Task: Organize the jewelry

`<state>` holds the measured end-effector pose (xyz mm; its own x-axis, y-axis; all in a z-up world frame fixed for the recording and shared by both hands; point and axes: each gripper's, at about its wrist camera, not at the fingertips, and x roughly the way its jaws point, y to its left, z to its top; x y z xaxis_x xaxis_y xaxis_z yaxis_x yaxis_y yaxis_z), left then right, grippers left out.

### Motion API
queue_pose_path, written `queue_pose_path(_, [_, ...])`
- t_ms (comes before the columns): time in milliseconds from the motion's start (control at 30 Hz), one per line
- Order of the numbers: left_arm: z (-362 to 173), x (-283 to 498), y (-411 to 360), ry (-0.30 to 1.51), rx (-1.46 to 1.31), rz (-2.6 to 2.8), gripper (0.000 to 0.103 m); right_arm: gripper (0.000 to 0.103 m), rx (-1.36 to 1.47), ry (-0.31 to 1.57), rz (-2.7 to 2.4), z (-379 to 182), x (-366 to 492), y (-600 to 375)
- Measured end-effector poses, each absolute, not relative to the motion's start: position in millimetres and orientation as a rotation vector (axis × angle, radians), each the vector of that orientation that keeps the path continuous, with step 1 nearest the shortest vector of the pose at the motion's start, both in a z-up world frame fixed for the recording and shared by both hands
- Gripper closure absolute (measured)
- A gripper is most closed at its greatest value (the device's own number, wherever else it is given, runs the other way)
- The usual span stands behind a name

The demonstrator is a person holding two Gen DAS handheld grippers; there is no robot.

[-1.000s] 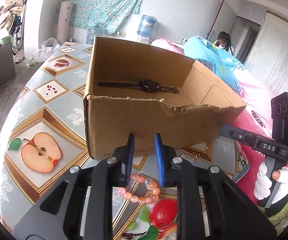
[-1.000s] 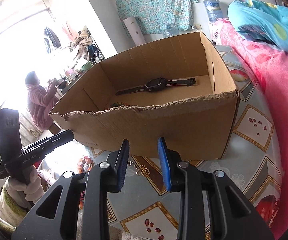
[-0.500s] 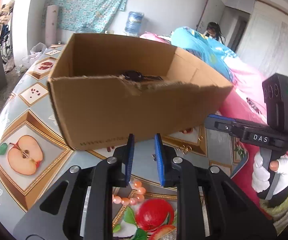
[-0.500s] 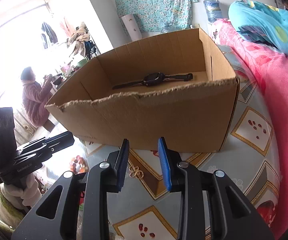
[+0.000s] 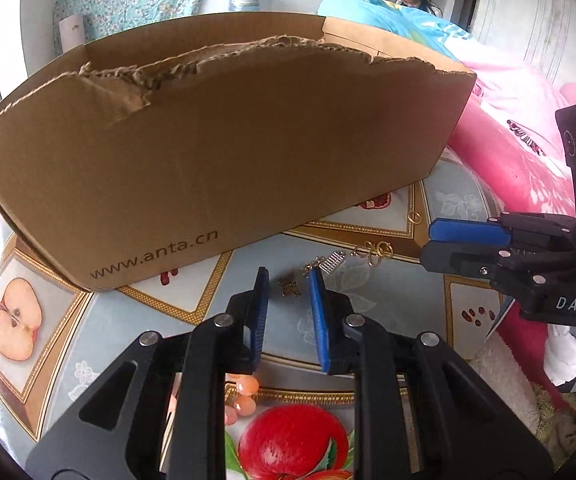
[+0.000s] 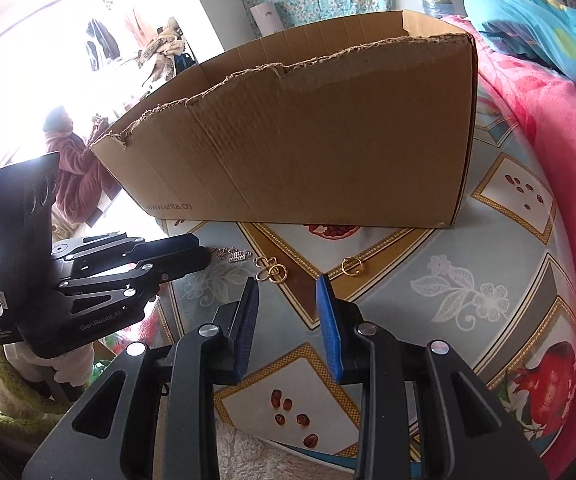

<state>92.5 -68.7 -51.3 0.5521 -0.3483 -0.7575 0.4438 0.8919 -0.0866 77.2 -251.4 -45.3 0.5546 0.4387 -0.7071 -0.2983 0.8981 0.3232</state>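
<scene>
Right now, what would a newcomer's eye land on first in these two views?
The big cardboard box with a torn top edge fills the middle of the fruit-patterned table. In front of it, small gold pieces lie loose on the table, with both the left gripper and right gripper open just above them.

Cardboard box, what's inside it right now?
The cardboard box shows only its outer front wall and part of the inner back wall; its floor and any contents are hidden behind the torn front edge.

I count one cardboard box (image 6: 328,128), one gold ring (image 6: 353,267), one gold knot-shaped piece (image 6: 271,270), one silver chain (image 6: 232,255), and my two grippers.
</scene>
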Motion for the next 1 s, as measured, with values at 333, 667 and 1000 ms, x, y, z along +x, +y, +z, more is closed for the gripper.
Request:
queue_pose_path(333, [-51, 91, -80, 0.863, 0.198, -0.416, 0.097, 0.073, 0.197, 0.866, 0.437, -45, 78, -258])
queue_pose_path(667, [-45, 85, -60, 0.855, 0.089, -0.424, 0.097, 0.073, 0.159, 0.837, 0.4, -37, 75, -262])
queue_pose_path(1000, [-30, 79, -43, 0.818, 0.028, -0.414, 0.097, 0.073, 0.086, 0.845, 0.313, -42, 86, -266])
